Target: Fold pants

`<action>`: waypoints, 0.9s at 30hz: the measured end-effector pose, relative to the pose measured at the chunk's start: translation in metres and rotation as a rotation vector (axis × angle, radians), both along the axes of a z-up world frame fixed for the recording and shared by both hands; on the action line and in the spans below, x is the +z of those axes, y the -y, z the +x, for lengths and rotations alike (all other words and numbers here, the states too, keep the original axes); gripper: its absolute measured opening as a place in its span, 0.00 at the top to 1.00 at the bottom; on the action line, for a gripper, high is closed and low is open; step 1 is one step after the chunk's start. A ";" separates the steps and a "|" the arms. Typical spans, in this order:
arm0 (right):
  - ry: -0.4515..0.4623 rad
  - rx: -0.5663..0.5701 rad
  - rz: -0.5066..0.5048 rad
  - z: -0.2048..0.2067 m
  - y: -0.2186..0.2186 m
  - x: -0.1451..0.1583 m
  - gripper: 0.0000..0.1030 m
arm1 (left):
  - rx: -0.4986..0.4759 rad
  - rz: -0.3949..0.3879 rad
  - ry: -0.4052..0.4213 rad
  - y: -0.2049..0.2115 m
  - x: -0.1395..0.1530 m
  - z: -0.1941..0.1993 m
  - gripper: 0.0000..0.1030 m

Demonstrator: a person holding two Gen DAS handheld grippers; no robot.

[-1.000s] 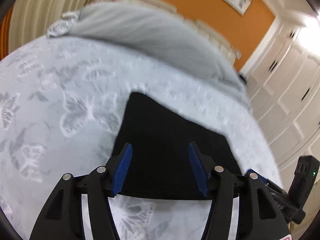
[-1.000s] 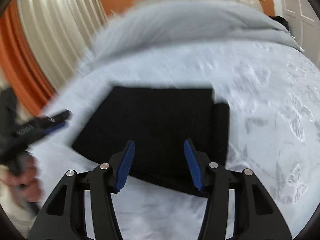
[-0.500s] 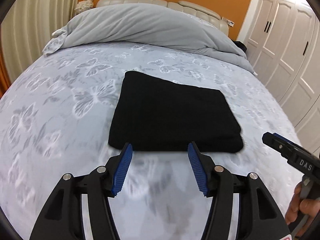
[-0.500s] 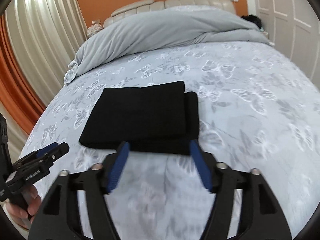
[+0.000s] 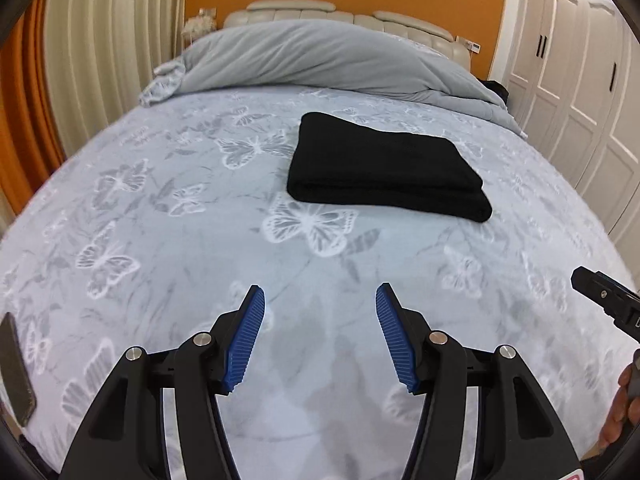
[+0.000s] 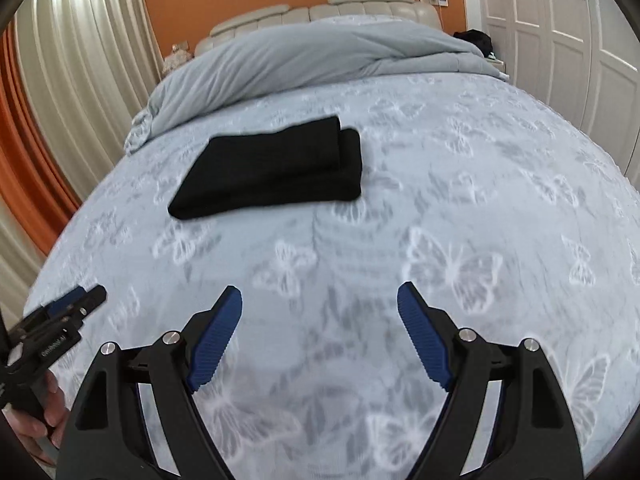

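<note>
The black pants (image 5: pixel 384 166) lie folded into a neat rectangle in the middle of the bed; the right wrist view shows the pants (image 6: pixel 276 168) left of centre. My left gripper (image 5: pixel 320 294) hovers open over the bedspread, well short of the pants, with nothing between its blue pads. My right gripper (image 6: pixel 320 294) is also back from the pants, its jaws opening wider and empty. Each view catches the other gripper at its edge: the right gripper (image 5: pixel 604 292) at the right edge, the left gripper (image 6: pixel 60 320) at the lower left.
The bed has a pale blue butterfly-print bedspread (image 5: pixel 180 240) and a grey duvet (image 5: pixel 320 56) bunched at the headboard. A dark phone (image 5: pixel 16 372) lies near the bed's left edge. White wardrobe doors (image 5: pixel 580 80) stand to the right, cream curtains (image 5: pixel 100 48) to the left.
Both grippers have pulled back from the folded pants toward the foot of the bed, leaving them lying there. The right gripper's jaws have spread wider.
</note>
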State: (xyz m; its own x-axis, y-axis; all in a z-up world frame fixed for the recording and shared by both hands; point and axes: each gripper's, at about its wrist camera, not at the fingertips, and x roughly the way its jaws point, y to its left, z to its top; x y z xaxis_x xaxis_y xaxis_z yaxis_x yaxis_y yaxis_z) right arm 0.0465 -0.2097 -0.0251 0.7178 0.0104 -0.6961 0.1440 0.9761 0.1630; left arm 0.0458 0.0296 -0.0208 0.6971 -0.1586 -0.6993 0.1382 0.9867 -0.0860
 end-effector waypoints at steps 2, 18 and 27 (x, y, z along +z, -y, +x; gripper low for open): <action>-0.003 0.002 -0.028 -0.006 -0.006 -0.006 0.24 | -0.004 0.007 0.009 -0.002 -0.005 -0.008 0.46; -0.010 0.001 -0.062 -0.004 -0.017 -0.018 0.23 | -0.003 0.062 0.061 0.007 -0.011 -0.007 0.46; 0.004 -0.018 -0.059 -0.002 -0.014 -0.015 0.15 | -0.006 0.078 0.060 0.016 -0.013 -0.001 0.46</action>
State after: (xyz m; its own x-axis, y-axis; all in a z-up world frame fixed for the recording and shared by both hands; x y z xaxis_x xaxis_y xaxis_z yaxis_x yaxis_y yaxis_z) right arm 0.0444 -0.1957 -0.0399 0.7205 -0.0436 -0.6920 0.1610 0.9813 0.1058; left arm 0.0443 0.0138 -0.0334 0.7371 -0.1098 -0.6668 0.1469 0.9891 -0.0004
